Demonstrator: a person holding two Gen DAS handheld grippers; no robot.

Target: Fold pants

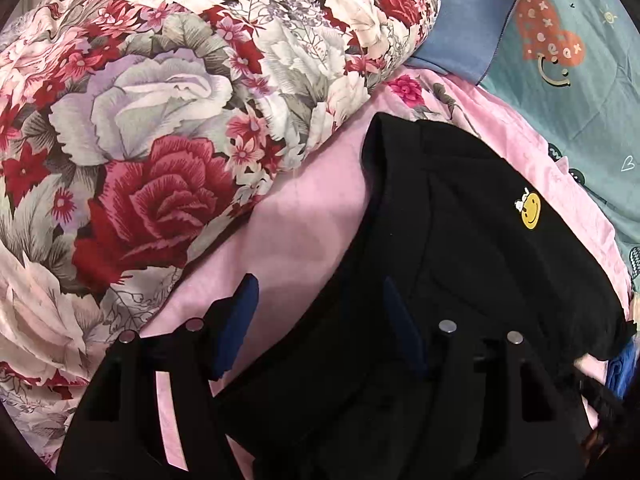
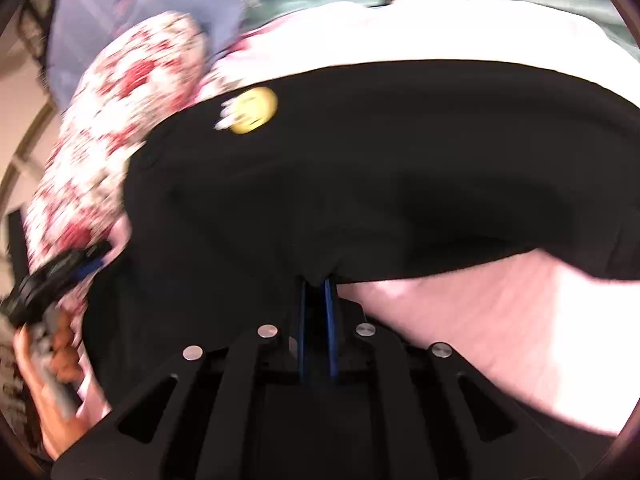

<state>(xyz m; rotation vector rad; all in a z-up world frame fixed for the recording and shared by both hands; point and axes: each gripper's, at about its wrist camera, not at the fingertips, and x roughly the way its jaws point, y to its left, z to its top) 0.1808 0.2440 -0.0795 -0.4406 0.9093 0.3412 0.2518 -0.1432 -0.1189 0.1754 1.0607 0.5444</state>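
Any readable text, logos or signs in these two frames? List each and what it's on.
"worry" — on the teal sheet, above its orange heart; lettering before it is cut off.
"B" — white outline letter beside a small heart, same sheet.
Yellow smiley patch on the black pants: no words.
Right wrist view: blurred, nothing legible.

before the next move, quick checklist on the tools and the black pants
1. Right tool shut on the black pants edge: ok.
2. Left tool open, one finger over the pants, one over the pink sheet: ok.
3. Left tool gripping cloth: not ok, nothing pinched.
4. Smiley patch facing up: ok.
5. Pants lying flat: cannot tell, right view blurred.
6. Floral quilt off the pants: ok in left view.
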